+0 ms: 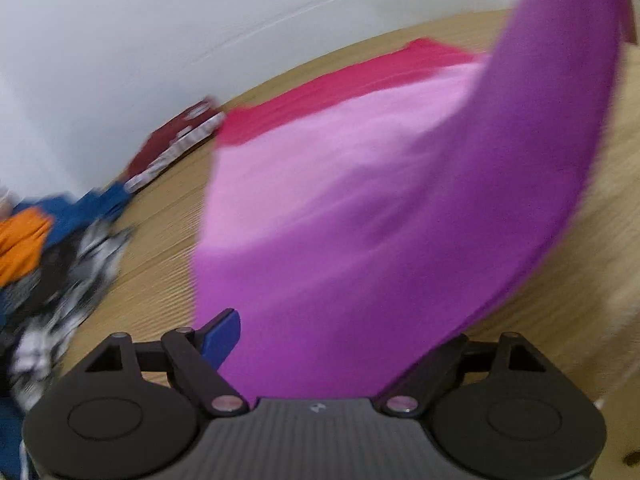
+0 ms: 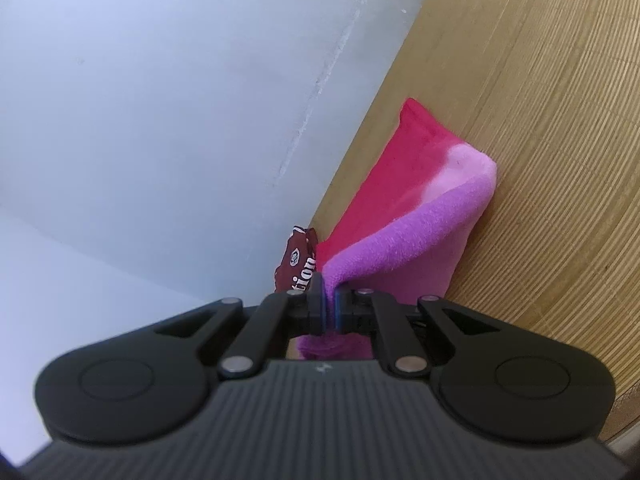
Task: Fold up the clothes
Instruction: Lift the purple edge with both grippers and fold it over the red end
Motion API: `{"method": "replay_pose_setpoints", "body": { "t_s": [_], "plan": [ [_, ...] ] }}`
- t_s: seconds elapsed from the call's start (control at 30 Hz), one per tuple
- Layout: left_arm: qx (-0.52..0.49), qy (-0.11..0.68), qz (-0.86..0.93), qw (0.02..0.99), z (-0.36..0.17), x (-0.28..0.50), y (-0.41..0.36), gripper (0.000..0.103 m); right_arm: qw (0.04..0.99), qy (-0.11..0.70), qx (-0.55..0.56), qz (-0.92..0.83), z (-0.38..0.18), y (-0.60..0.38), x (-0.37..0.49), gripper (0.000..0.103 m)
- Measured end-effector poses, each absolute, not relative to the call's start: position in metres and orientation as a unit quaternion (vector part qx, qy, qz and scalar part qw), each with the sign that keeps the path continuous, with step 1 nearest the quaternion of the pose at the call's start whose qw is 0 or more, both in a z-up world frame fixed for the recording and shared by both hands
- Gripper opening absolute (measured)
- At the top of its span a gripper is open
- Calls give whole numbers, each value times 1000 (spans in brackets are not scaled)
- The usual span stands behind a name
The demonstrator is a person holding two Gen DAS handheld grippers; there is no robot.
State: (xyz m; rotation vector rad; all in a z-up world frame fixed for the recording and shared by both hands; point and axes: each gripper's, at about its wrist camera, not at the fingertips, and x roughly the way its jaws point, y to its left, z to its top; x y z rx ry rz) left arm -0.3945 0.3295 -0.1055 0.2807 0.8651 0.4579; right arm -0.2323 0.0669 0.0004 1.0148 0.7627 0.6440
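Far left on the desk (image 1: 160,216) sits a heap of unfolded clothes (image 1: 52,248): orange, blue, black-and-white bits, blurred. Behind it, by the wall, a dark red printed top (image 1: 176,140) lies flat.

Mid-scene is the task's thing, a pink-to-purple cloth (image 1: 340,208). Far part lies flat on the desk: red band farthest, pale pink next, purple nearest. Its long axis runs near-to-far, straight ahead of the left tongs (image 1: 340,344), from their mouth toward the wall.

Left tongs: jaws stand wide apart, w/ the purple end draped thru the gap. One blue pad (image 1: 222,336) shows clear of the fabric on the left; the other is hidden under cloth. No pinch visible, so I judge nothing is held on this side.

Right side: the purple edge sweeps up in a tall arc, off the desk. The right wrist view shows why: right tongs (image 2: 329,300) are together, clamped on a purple corner, fabric squeezed between the pads and bunched below them. From there the cloth hangs back down toward its far flat end.

So the right hand has the lifted edge; the left is nearest the loose near end. Next move prob. turns on the left closing on that end, approx. in line w/ its jaws, then carrying it toward the far red band.
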Motion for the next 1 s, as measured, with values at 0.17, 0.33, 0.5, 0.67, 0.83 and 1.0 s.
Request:
{"method": "replay_pose_setpoints", "body": {
  "t_s": [0.17,0.33,0.5,0.67,0.83,1.0],
  "plan": [
    [111,441,224,862,-98,-405,360,5,772,355,434,297,2,61,-243,8],
    [179,403,220,870,-66,-440,353,5,792,365,396,288,-2,57,-264,8],
    [226,413,190,862,-51,-462,338,5,794,374,406,255,-17,33,-302,8],
    [244,419,147,862,-30,-485,330,6,801,380,411,214,-23,11,-345,8],
    [160,387,143,897,20,-487,347,6,811,357,415,208,-20,1,-364,8],
    [78,341,165,922,57,-443,381,6,812,322,430,230,-8,11,-331,8]
  ]
}}
